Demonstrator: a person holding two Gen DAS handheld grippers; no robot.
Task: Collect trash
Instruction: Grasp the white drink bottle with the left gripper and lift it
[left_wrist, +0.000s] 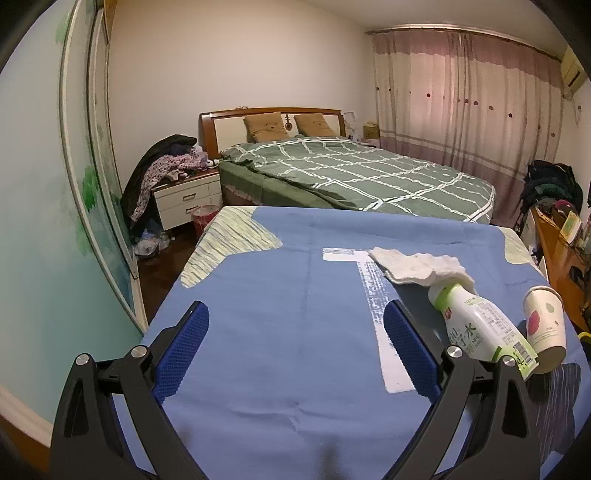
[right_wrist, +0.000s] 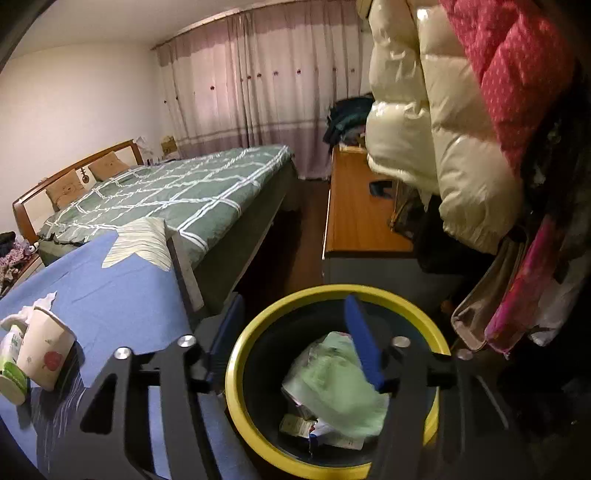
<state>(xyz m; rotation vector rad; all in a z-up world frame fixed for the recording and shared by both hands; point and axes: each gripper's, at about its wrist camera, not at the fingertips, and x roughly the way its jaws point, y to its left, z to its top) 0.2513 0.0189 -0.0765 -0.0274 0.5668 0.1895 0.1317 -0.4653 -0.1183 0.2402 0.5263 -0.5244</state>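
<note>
Blue padded fingers (left_wrist: 188, 343) of the left gripper (left_wrist: 295, 325) stand wide apart over the near part of the blue-clothed surface (left_wrist: 280, 325), holding nothing. Just right of them a white-and-green bottle (left_wrist: 480, 325) lies on its side, with a paper cup (left_wrist: 545, 325) tipped over against it on the right and a crumpled white tissue (left_wrist: 413, 266) at the bottle's far end. In the right wrist view the right gripper (right_wrist: 293, 336) hangs over a yellow-rimmed bin (right_wrist: 251, 332) just right of the surface, its fingers (right_wrist: 364, 347) spread wide and empty; pale green wrapping (right_wrist: 332, 384) and scraps of paper lie inside. Farther off stand a bed (left_wrist: 369, 173) with a green checked quilt and, beyond it, pink curtains (left_wrist: 461, 99)
</note>
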